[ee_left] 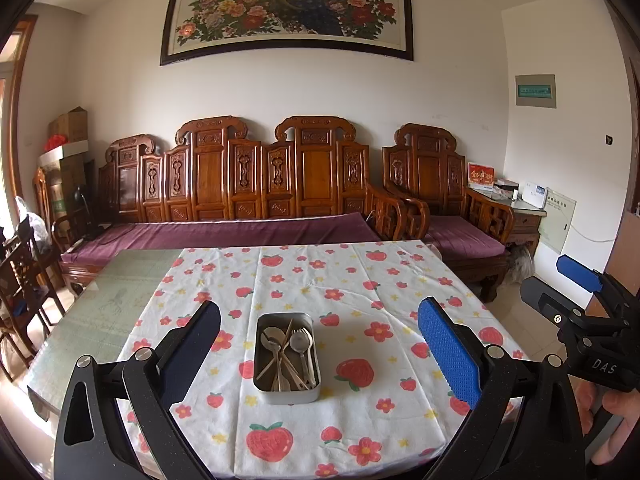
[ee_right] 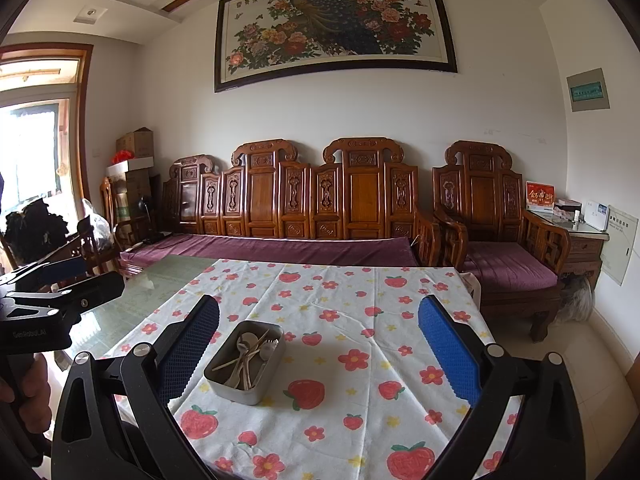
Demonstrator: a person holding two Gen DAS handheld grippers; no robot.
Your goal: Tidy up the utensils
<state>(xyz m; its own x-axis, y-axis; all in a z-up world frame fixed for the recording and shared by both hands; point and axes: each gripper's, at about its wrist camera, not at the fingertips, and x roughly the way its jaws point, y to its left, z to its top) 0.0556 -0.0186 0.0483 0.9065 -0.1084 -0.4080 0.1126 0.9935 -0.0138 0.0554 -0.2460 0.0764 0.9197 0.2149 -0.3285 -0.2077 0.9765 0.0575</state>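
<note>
Strawberry-print tablecloth point(ee_left: 360, 280): near its front edge, one rectangular metal tin point(ee_left: 287, 358) holding jumbled steel spoons, a fork and pale chopsticks. Left gripper point(ee_left: 319, 354) and right gripper point(ee_right: 319, 354): both spread wide, empty.

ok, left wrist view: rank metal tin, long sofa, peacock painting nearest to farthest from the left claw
1. Metal tin, holding the utensils, on the tablecloth directly ahead of the open left claw, between its fingers in view.
2. Long sofa, beyond the table's far edge, against the wall.
3. Peacock painting, on the wall above the sofa, high and centre.
</note>
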